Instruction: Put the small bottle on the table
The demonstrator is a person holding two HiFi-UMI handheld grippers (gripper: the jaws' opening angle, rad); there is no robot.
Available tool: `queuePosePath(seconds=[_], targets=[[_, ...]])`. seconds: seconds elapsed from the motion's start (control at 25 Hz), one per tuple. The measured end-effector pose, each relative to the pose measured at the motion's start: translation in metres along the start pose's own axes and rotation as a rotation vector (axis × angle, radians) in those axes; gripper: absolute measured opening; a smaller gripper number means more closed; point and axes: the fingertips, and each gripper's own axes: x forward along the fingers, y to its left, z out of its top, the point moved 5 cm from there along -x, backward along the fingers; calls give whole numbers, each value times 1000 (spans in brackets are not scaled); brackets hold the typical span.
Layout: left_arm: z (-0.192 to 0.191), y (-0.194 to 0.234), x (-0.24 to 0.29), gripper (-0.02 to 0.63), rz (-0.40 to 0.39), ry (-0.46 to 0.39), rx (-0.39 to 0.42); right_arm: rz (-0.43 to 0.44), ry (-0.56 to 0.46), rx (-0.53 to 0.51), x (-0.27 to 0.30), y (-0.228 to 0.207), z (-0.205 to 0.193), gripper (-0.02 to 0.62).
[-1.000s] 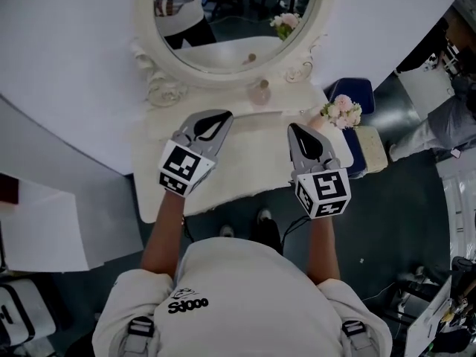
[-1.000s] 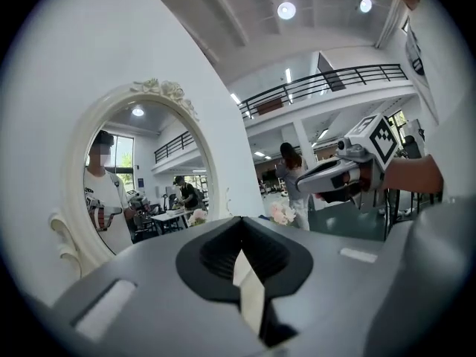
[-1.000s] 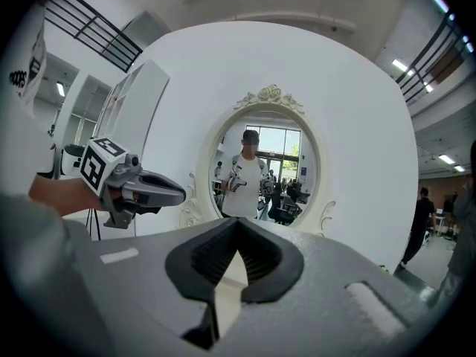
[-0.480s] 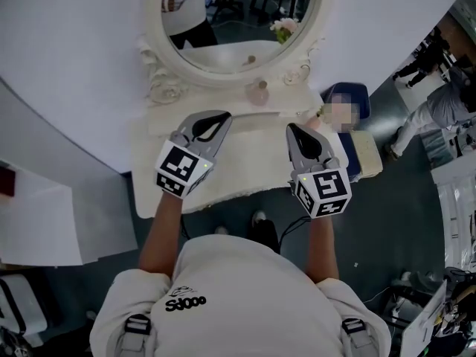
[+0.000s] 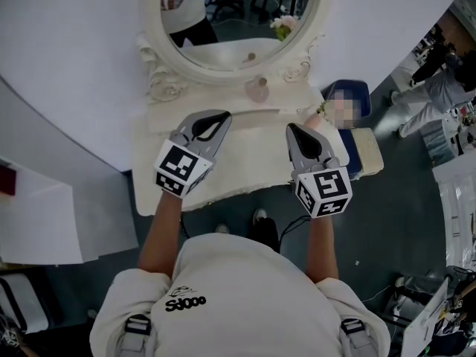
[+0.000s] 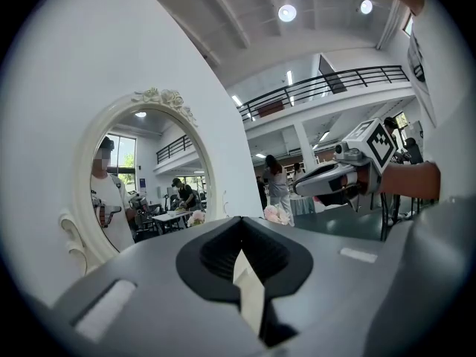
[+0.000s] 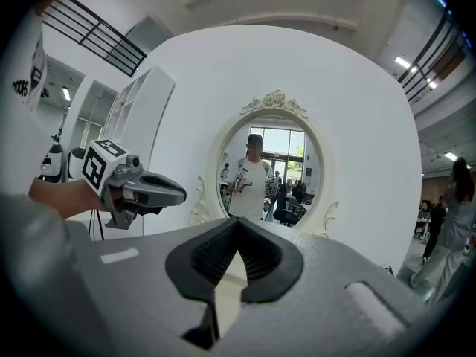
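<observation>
A small pinkish bottle [image 5: 259, 90] stands upright at the back of the white dressing table [image 5: 245, 166], just under the oval mirror [image 5: 239, 21]. In the head view my left gripper [image 5: 221, 115] hovers over the table's left half, shut and empty. My right gripper [image 5: 291, 128] hovers over the right half, also shut with nothing in it. Both point toward the mirror and stay well short of the bottle. The left gripper view shows its own closed jaws [image 6: 239, 223] and the right gripper [image 6: 299, 189] beside it. The right gripper view shows closed jaws [image 7: 236, 226] and the left gripper [image 7: 182, 195]. The bottle is hidden in both gripper views.
A clear glass ornament [image 5: 165, 89] sits at the mirror's left foot. Pink flowers [image 5: 321, 110] lie at the table's right rear corner, and a blue stool [image 5: 354, 95] stands beyond it. A curved white wall backs the table. People stand at the far right [image 5: 439, 88].
Both grippers stay where they were, still shut. The head view has shifted slightly, and the people at the far right have moved.
</observation>
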Motion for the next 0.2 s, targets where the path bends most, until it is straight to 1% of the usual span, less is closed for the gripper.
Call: queuePosePath(seconds=[0.2], targets=[[-1,-1,4,18,-10,6,-8,-6,3,1,0,-4,-2,2]])
